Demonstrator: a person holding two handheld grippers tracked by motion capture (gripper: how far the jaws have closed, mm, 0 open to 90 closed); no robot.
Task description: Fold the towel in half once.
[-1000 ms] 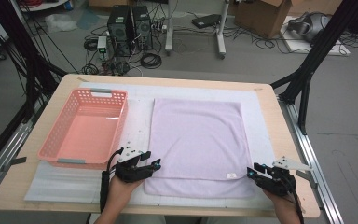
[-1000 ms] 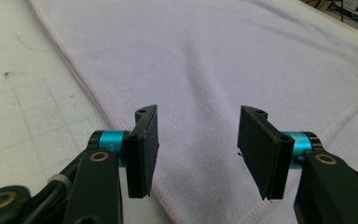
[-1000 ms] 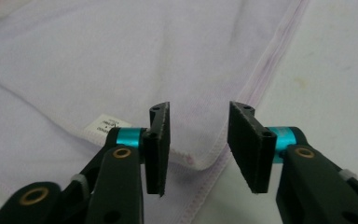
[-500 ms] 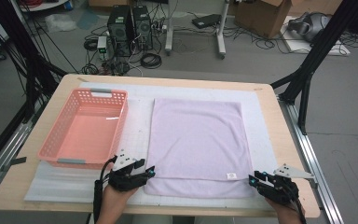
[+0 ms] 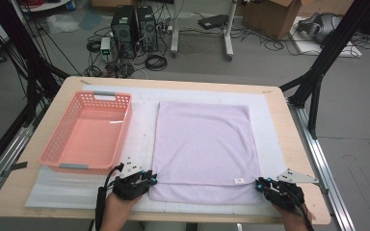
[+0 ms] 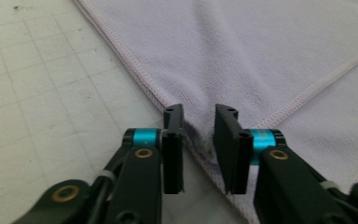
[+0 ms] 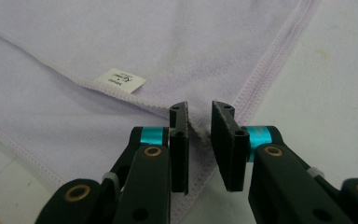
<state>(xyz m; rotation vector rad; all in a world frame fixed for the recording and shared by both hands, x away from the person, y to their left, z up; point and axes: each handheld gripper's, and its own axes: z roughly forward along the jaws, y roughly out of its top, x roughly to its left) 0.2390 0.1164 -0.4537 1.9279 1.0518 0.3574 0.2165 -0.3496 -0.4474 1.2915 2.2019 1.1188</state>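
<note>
1. The table (image 5: 38, 192) carries a white mat (image 5: 139, 139).
2. A lilac towel (image 5: 204, 144) lies flat mid-mat, its near part folded over.
3. A pink basket (image 5: 89, 132) sits left of the towel.
4. The left gripper (image 6: 199, 135) straddles the towel's near-left corner, jaws slightly apart, clamping nothing.
5. The right gripper (image 7: 199, 128) does likewise at the near-right corner, beside a small label (image 7: 120, 80).
</note>
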